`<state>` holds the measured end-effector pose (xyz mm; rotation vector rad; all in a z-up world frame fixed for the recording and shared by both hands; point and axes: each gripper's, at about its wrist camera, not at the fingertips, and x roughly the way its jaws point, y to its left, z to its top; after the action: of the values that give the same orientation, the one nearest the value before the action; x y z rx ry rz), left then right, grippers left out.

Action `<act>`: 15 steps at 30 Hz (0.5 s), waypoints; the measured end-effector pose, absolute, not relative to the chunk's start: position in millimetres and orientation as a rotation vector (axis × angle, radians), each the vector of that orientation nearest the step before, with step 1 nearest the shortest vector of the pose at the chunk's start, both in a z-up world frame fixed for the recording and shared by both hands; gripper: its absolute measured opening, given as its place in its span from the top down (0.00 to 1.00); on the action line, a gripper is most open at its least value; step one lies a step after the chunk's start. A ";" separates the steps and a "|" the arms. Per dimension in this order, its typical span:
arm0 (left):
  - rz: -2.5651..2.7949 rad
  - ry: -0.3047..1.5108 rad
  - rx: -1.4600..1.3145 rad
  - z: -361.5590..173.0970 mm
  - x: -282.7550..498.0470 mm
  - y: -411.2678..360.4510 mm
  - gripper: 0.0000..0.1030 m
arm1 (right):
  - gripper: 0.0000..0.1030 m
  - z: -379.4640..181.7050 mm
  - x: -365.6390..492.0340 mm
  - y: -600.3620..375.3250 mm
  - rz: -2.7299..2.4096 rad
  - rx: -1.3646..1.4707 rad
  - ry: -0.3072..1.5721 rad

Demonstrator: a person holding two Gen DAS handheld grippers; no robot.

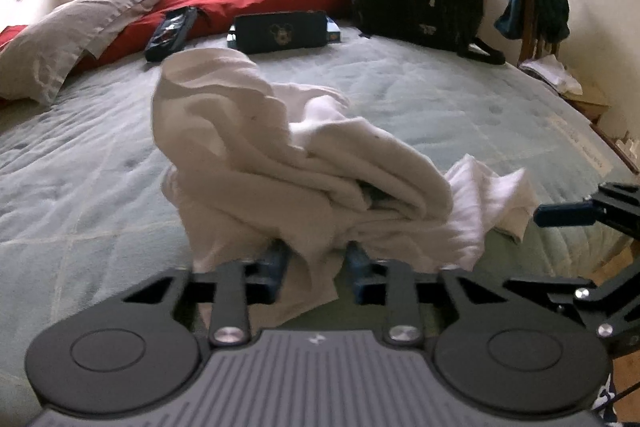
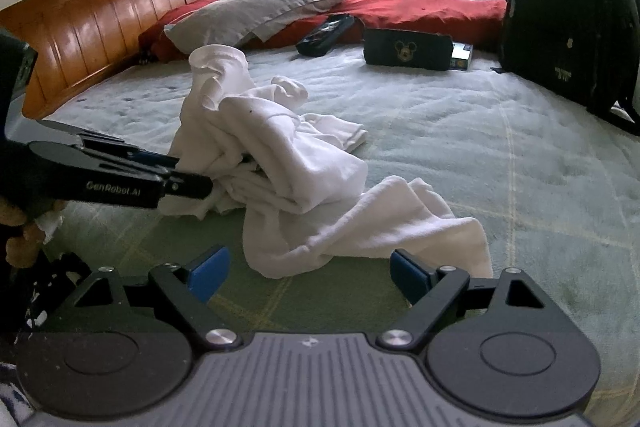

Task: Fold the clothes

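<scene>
Left wrist view: left gripper (image 1: 316, 267) is clenched on a bunched fold of the white garment (image 1: 288, 163), blue fingers (image 1: 276, 263) half buried in cloth. The garment sits crumpled near the front of the bed (image 1: 100, 155), humped up, one loose end trailing right toward the right gripper (image 1: 568, 215). Risk: the pinch looks to have caught several layers, not one edge, so lifting would likely drag the whole wad and leave it bunched. Thin grip on a drooping flap could also slip.

Right wrist view: right gripper (image 2: 308, 275) is released, fingers (image 2: 210, 273) wide apart, nothing between them, hovering just short of the garment's trailing end (image 2: 360, 227). Left gripper (image 2: 188, 185) comes in from the left into the pile's side. Risk: closing here may miss the cloth or pinch the green bedcover (image 2: 520, 187) with it. If the two grips land on unrelated folds, pulling apart would twist the garment. Pencil case (image 2: 408, 49) and backpack (image 2: 568, 11) are well apart, no snag likely.
</scene>
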<state>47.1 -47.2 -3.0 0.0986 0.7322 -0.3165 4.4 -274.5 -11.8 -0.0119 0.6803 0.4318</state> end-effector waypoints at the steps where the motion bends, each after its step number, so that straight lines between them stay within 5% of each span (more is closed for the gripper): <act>1: -0.322 0.725 0.091 -1.8 47.5 -44.4 0.91 | 0.12 -11.7 4.6 -273.8 0.430 -0.014 0.682; 4: -0.328 0.691 0.081 3.7 47.1 -37.1 0.98 | 0.12 -11.4 5.2 -271.4 0.423 -0.018 0.685; 15: -0.215 0.659 0.099 12.6 48.8 19.1 1.00 | 0.19 2.5 7.4 -255.9 0.479 -0.097 0.624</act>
<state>48.8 19.1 12.6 0.0994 0.6587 -0.2149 7.4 -255.9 2.5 -0.0973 0.6242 0.4787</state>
